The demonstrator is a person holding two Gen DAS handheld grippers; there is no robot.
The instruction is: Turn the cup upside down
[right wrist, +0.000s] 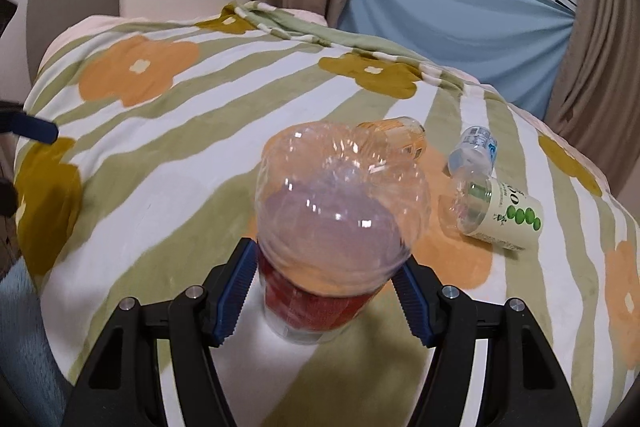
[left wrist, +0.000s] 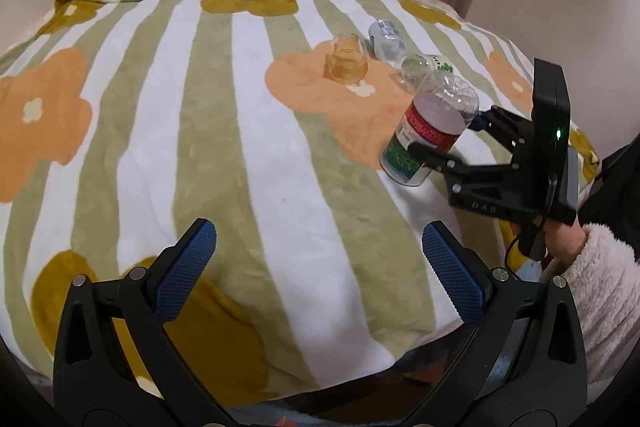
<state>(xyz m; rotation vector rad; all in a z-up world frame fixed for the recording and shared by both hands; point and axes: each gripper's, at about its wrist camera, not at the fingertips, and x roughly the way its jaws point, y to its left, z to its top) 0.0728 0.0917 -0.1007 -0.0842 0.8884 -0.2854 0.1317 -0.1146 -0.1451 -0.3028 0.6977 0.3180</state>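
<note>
Plainly, the scene reads line by line as follows.

Task's thing: the cup (right wrist: pixel 340 227), a cut-off clear plastic bottle bottom with a red label band, stands near the right-hand edge of the flowered blanket (left wrist: pixel 240 147), its closed lobed base up and its rim down on the fabric.

Long axis: close to upright, leaning a little away from the right gripper (right wrist: pixel 324 279) in the left wrist view; the rim looks to be touching the blanket, though blur leaves that uncertain.

Right fingers: narrowed onto the cup at the red band, one blue pad on either side, the axis crossing the line between them.

Left fingers: the left gripper (left wrist: pixel 320 267) has its pads spread wide and holds nothing, over the near part of the blanket.

Nearer hand: the right, already on the cup; the left is well apart from it, toward the person.

Other cups: a plain clear cup (left wrist: pixel 347 61), a blue-labelled cup (left wrist: pixel 386 37) and a green-dotted cup (right wrist: pixel 496 217) lie beyond, the last on its side just beside the held one.

Judgement: the flip looks almost done; what remains likely turns on the rim sitting flat before the pads part, since the soft blanket and the lean could tip it.
</note>
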